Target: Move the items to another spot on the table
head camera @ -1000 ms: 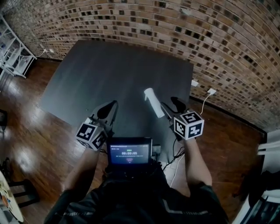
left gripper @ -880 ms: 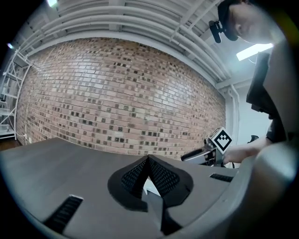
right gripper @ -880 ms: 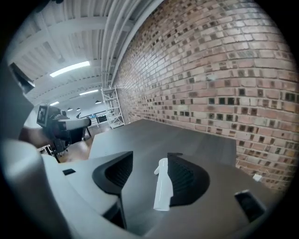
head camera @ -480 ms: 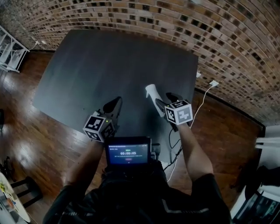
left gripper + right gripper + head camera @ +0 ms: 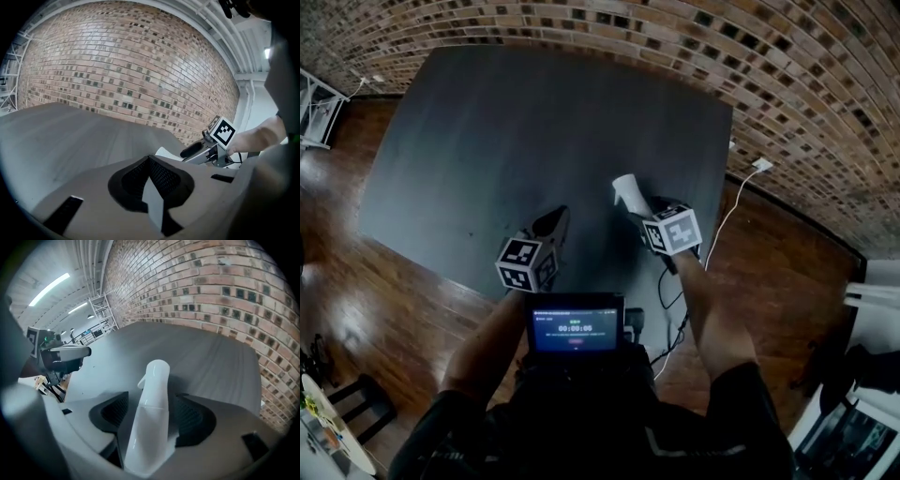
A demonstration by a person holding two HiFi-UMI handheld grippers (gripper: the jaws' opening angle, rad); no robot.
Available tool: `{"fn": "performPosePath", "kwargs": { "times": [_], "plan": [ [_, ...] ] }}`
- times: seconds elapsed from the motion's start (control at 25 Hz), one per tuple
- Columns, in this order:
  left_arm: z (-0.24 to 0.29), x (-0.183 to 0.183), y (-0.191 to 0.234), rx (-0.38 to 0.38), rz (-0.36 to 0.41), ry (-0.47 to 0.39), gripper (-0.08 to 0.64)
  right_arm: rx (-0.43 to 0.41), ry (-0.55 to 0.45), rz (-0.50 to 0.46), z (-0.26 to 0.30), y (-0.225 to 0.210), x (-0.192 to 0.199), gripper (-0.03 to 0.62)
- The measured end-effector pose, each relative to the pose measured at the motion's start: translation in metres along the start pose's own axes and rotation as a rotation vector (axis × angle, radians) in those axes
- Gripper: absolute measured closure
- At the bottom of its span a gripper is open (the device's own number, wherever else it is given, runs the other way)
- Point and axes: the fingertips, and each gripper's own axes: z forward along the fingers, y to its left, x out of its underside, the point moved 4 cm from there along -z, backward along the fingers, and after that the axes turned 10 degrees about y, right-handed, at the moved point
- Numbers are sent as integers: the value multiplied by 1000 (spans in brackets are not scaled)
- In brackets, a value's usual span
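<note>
Head view and both gripper views, bottle-moving task. The right claw [image 5: 152, 414] is opening. A white spray bottle [image 5: 156, 380] lies between its jaws, nozzle end pointing away from the claw, and gaps show between the pads and the bottle's sides, so nothing is pinched. The bottle sits low over the right front part of the dark tabletop [image 5: 534, 122]; whether it rests fully on the surface cannot be told. The left claw [image 5: 150, 176] is pressed together and empty, held above the tabletop's front edge, well apart from the bottle. Judged stage: the bottle is being let go at a spot on the tabletop, so its move is nearly complete. Remaining: draw the right claw clear. No other item shows on the tabletop, so little appears left to do.
</note>
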Motion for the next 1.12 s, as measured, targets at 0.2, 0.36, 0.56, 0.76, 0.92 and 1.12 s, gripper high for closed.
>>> {"fn": "performPosePath", "kwargs": {
  "times": [0.2, 0.36, 0.56, 0.76, 0.92, 1.12],
  "plan": [
    [14, 7, 5, 18, -17, 27, 566, 3, 74, -9, 23, -4, 3, 279],
    [21, 8, 7, 21, -26, 25, 566, -27, 93, 19, 31, -6, 5, 311],
    [20, 7, 4, 22, -7, 16, 566, -45, 76, 32, 33, -7, 5, 318],
    [3, -4, 5, 1, -4, -22, 566, -75, 35, 24, 25, -4, 0, 319],
    [-17, -15, 4, -36, 1, -60, 566, -92, -38, 3, 6, 3, -11, 319],
    [-48, -29, 1, -82, 2, -108, 566, -119, -142, -14, -23, 19, -30, 319]
  ]
}}
